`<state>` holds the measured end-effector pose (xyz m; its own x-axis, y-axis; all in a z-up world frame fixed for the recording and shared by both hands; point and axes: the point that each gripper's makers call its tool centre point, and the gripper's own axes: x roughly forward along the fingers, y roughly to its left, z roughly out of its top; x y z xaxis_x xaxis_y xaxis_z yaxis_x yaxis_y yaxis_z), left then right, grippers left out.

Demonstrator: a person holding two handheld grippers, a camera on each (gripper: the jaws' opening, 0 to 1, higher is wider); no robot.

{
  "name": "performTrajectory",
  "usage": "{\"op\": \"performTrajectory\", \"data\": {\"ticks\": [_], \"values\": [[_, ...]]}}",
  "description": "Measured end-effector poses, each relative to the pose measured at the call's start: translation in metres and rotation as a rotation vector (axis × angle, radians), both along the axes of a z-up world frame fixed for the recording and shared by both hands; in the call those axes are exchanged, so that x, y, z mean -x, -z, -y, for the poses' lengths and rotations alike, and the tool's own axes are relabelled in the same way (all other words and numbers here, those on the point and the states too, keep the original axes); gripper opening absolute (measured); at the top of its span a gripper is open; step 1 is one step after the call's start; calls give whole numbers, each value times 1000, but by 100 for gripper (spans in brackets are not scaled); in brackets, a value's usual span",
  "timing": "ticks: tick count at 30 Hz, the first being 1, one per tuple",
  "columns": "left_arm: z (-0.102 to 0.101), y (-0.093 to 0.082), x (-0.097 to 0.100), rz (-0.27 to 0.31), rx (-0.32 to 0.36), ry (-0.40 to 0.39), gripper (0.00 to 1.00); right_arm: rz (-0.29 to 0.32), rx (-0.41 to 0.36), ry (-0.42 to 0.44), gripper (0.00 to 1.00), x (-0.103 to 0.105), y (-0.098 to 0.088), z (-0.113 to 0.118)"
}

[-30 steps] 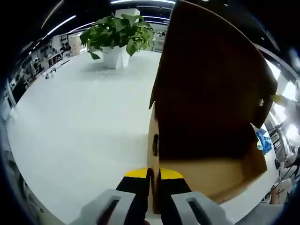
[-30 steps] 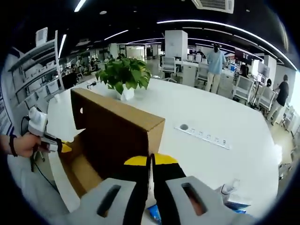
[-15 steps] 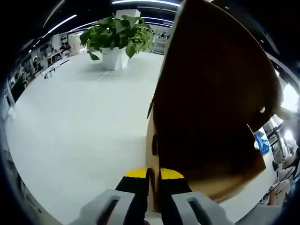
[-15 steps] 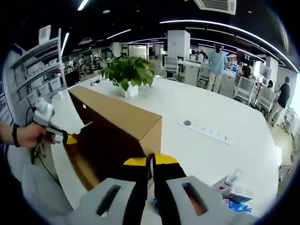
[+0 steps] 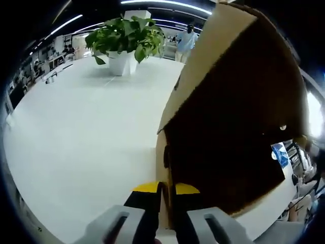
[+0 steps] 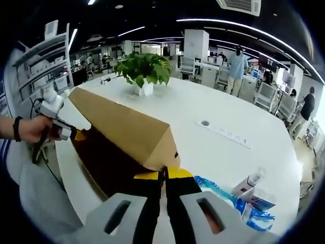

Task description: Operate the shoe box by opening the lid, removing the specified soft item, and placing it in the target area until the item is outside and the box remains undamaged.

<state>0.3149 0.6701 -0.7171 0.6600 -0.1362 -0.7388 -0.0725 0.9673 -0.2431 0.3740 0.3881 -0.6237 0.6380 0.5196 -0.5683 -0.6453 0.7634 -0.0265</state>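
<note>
- The bench (image 6: pixel 244 127) is a wide white top; a potted plant (image 6: pixel 144 71) stands at its far side, well apart from the work.
- The shoe box (image 6: pixel 119 129) is a long brown cardboard box, tipped up so its dark hollow faces down and toward the person. Its long axis runs from one gripper to the other, across the right gripper view from near centre to the left.
- The left gripper (image 5: pixel 165 189) pinches one end wall of the box edge-on, its jaws narrowed on the cardboard. It also appears at the far end of the box in the right gripper view, held in the person's hand (image 6: pixel 31 129).
- The right gripper (image 6: pixel 163 175) has its jaws drawn together at the near corner of the box, apparently nipping the card there.
- The soft item (image 6: pixel 228 201), a crinkled blue and white packet, lies on the bench just right of the right jaws, outside the box; the right gripper is much the nearer, so I judge the pick falls to it.
- A small white bottle (image 6: pixel 249 182) lies just beyond the packet.
</note>
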Motion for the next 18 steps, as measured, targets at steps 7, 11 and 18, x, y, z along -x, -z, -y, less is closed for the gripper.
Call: {"op": "performTrajectory", "data": {"ticks": [7,11,18], "values": [[-2,-8,5,25,8,21,9,36,-19,25,0,5,-2,1],[-7,-27,4,100,-42,55,9,44,-14,19,0,9,0,1],[-10,-59,11,225,-83,110,12,43,-19,26,1,15,7,2]]}}
